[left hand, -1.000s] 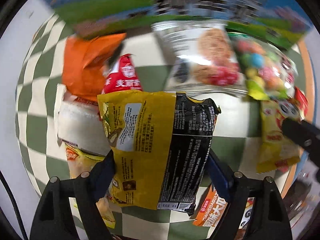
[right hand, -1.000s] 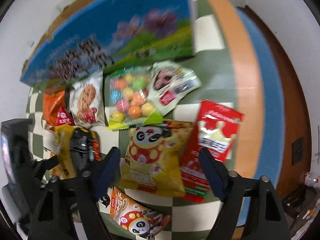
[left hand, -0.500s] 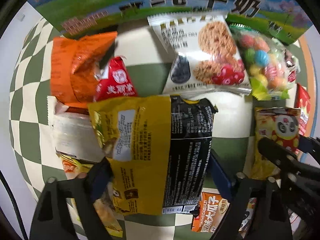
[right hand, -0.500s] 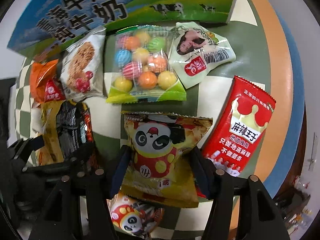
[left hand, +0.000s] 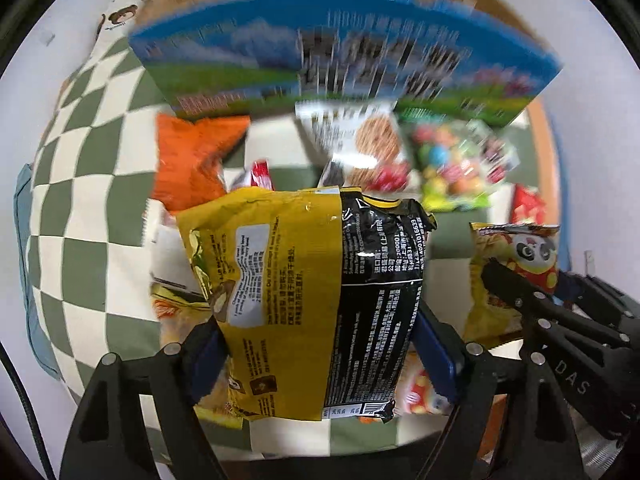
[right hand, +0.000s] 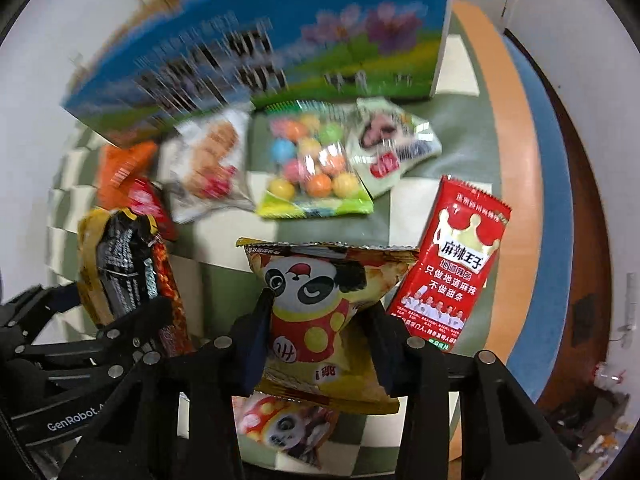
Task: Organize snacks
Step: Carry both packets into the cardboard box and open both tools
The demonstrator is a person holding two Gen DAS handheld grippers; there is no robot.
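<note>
the right gripper pinches the yellow panda snack bag between its blue-padded fingers, the bag creased at the grip. a red crown packet lies just beside it on the checkered cloth. at left, the left gripper clamps a yellow-and-black bag. beyond lie a candy-ball bag, a cookie pack and a blurred blue milk carton box.
</note>
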